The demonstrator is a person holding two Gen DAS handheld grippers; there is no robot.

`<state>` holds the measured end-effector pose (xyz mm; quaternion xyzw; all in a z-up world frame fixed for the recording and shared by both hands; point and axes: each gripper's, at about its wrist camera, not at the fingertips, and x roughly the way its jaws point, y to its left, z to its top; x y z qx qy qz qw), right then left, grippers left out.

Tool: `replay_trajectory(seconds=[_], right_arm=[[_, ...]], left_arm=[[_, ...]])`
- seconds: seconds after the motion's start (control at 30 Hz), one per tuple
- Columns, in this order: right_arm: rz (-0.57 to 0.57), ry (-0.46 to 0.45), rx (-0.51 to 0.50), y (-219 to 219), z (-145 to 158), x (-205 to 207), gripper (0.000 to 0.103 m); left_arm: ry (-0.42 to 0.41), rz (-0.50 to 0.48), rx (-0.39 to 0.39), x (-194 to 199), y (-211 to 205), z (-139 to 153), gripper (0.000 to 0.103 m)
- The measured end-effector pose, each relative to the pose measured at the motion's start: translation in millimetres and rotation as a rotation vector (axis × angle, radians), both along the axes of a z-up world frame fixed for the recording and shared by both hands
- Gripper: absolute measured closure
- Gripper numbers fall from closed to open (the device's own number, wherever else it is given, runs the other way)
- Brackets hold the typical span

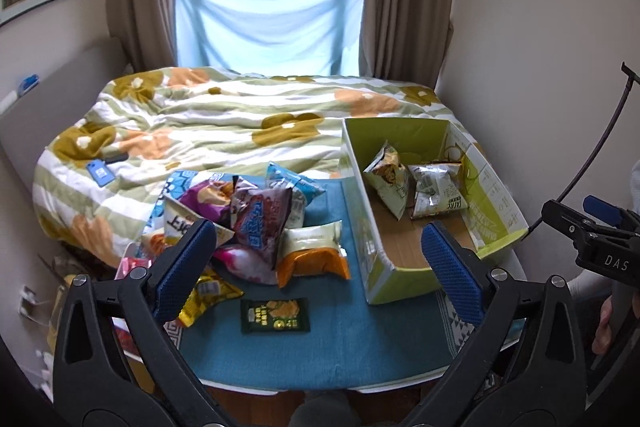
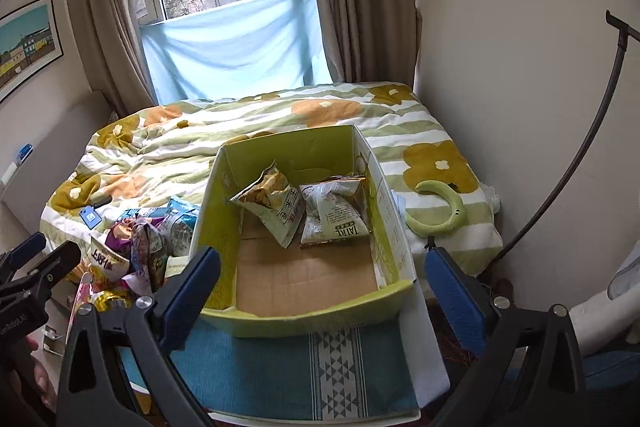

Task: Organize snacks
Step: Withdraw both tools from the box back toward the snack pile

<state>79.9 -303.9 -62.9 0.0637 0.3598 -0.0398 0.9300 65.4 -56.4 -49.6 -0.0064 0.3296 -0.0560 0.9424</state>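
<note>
Both tools, left tool (image 1: 320, 259) and right tool (image 2: 322, 289), gape empty; slippery crinkly foil snack bags (image 1: 256, 223) heaped loosely; a grab may topple neighbours off teal-clothed worktop (image 1: 340, 351), missing green cardboard box (image 2: 316, 319).

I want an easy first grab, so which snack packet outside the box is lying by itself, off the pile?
The flat dark green packet on the blue cloth; every other loose packet is heaped together.

Glossy, crinkled foil-plastic on the snack bags (image 1: 256, 223), catching the light, and a matt woven blue cloth (image 1: 320, 347) under them. The box (image 2: 320, 311) is cardboard, smooth green outside, raw brown inside; soft cotton-looking quilt (image 1: 224, 115) behind.
</note>
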Motion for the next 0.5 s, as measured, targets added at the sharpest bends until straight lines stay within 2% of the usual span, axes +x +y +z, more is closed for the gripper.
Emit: replay_trajectory(seconds=[0.27, 0.4, 0.5], right_arm=[[0.083, -0.024, 0.024, 37, -5, -35, 0.001], [0.101, -0.058, 0.01, 65, -1, -41, 0.001], [0.109, -0.076, 0.014, 87, 0, -40, 0.001]], left_arm=[[-0.013, 0.053, 0.005, -40, 59, 2, 0.001], [-0.018, 0.058, -0.005, -40, 96, -1, 0.001], [0.008, 0.042, 0.004, -32, 122, -6, 0.001]])
